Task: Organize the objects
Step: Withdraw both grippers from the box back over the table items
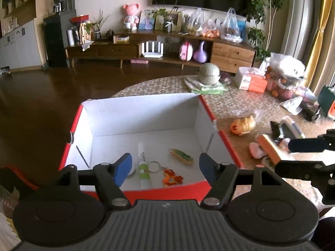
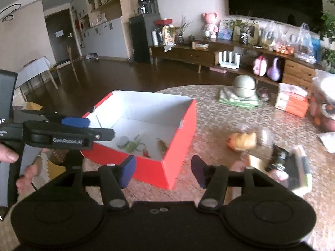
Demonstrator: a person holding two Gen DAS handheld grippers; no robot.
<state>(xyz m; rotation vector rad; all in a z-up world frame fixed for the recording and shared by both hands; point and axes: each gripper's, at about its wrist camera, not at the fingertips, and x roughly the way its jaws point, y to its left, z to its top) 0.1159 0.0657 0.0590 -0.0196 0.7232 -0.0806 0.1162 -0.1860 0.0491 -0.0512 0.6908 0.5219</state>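
So the left gripper (image 1: 165,165) is hovering right over the near rim of the red box (image 1: 167,192), jaws spread apart with nothing between the blue pads. Down inside the box, on its white floor, a green-and-white tube (image 1: 143,167) is lying just past the left pad, a key ring with an orange charm (image 1: 170,177) is sitting beside it, and a green and tan keychain (image 1: 181,156) is resting a bit farther in. The back half of the box floor is sitting bare.

The right gripper (image 2: 163,171) is hanging outside the box, off its near right corner, jaws also released and gripping nothing. To its right, loose stuff is waiting on the woven table mat (image 2: 219,117): an orange toy in a clear bag (image 2: 242,140), a pink plush thing (image 1: 256,149), an orange-edged block (image 1: 269,148) and a dark gadget (image 2: 280,159), all pretty blurry in the right view. The bagged toy is lying well clear of the box wall, with bare mat between them. The far side of the table is getting crowded with a grey-green lidded bowl (image 1: 209,73) on a folded cloth and an orange tissue box (image 1: 251,80).
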